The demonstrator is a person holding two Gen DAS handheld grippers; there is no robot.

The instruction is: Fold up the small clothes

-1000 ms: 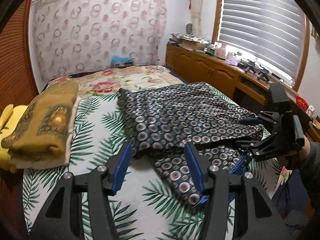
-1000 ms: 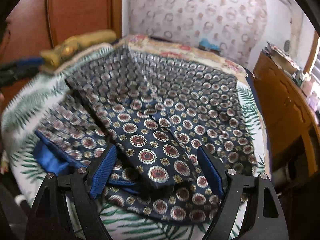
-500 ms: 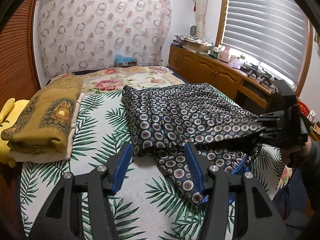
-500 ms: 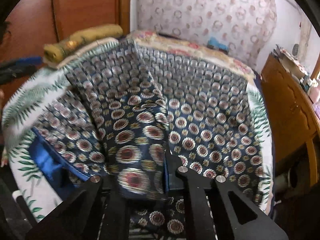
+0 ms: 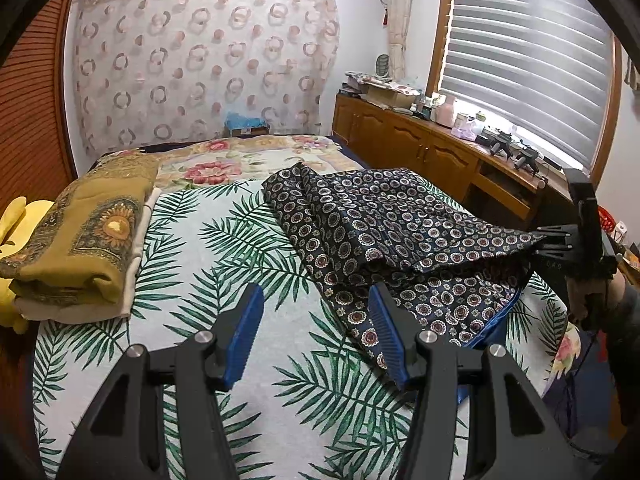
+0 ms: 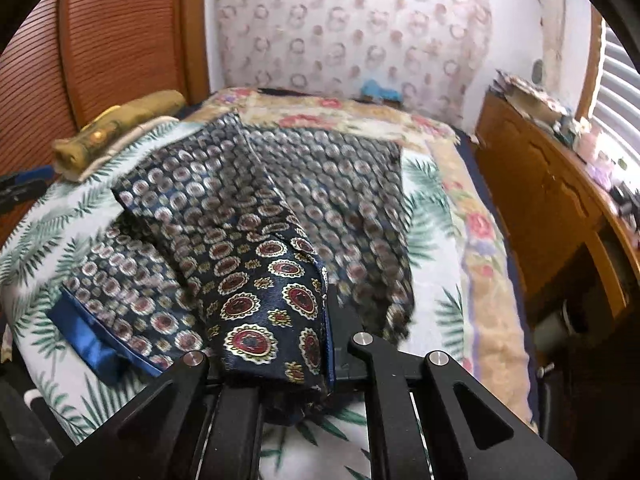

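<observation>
A dark navy garment (image 5: 392,224) printed with small round medallions lies on the palm-leaf bedspread (image 5: 224,248), its blue lining showing at the near edge. My right gripper (image 6: 280,340) is shut on a fold of that garment (image 6: 256,280) and holds the edge lifted and stretched; from the left wrist view the right gripper (image 5: 560,240) is at the far right with cloth pulled taut towards it. My left gripper (image 5: 316,332) hovers over the bedspread with its blue pads apart and nothing between them, its right finger just in front of the garment's near corner.
A folded mustard blanket (image 5: 84,236) on a cream layer lies at the bed's left side, yellow cloth (image 5: 12,220) beside it. A wooden cabinet (image 5: 432,156) with clutter runs along the right under a blinded window. A floral cover (image 5: 240,160) spans the bed's far end.
The right gripper closed on the garment's near fold and drew it up and away to the right, so the cloth now stretches towards it. My left gripper stayed put, still apart.
</observation>
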